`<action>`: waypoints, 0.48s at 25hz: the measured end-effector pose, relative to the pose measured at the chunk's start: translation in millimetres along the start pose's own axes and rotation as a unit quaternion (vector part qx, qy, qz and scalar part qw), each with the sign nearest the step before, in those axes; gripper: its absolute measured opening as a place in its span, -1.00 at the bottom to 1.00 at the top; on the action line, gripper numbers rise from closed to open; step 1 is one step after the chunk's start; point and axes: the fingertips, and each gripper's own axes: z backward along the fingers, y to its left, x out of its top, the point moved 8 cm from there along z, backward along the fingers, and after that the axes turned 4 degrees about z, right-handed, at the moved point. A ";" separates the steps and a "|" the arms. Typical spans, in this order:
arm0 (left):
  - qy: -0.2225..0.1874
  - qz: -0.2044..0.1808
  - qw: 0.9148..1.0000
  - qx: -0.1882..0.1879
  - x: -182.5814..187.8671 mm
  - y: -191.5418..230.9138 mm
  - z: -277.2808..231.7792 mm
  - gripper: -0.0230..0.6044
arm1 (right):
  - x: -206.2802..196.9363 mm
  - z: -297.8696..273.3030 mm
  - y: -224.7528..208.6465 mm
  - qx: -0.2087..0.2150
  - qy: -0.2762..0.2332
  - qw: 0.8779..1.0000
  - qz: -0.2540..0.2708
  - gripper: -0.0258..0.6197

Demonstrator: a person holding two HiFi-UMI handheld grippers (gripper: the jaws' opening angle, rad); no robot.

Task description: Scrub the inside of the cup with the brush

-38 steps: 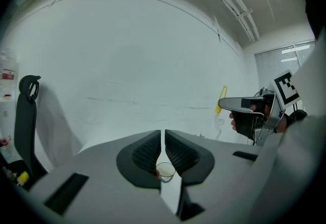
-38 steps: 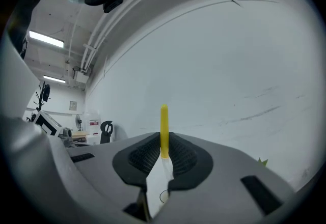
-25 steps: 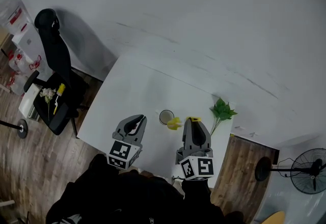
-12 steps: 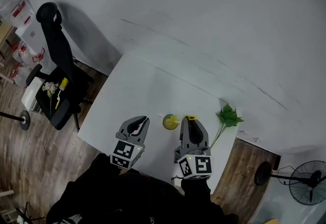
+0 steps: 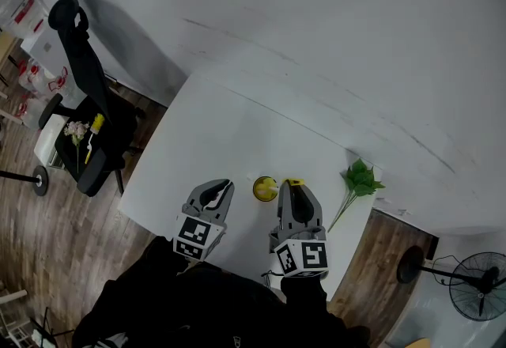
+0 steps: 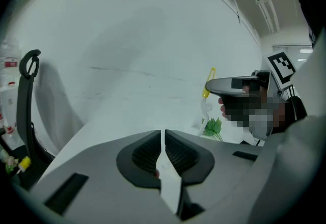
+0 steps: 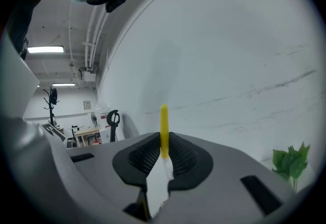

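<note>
The brush (image 7: pixel 164 123) is pinched by its yellow handle between the jaws of the right hand-held gripper (image 7: pixel 164 157), likely so that its other end can be worked down into the cup (image 5: pixel 265 189). The jaws of the left hand-held gripper (image 6: pixel 162 154) are pressed together on nothing, just left of the cup, perhaps to steady it. The cup is stood on the white surface (image 5: pixel 213 133) near both, and something yellow is seen inside it, maybe the brush head
</note>
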 end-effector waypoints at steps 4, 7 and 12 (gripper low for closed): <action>0.009 0.005 1.000 -0.001 -7.5 1.7 -9.5 -0.79 | -10.7 -4.4 -6.1 -0.001 0.011 1.000 -0.007 -0.72; 0.019 0.005 1.000 -0.001 -14.7 3.9 -17.4 -0.79 | -19.4 -8.2 -10.4 0.001 0.018 1.000 -0.010 -0.72; 0.034 0.002 0.999 0.000 -25.0 6.8 -31.9 -0.79 | -31.0 -13.0 -16.0 0.000 0.033 0.999 -0.019 -0.72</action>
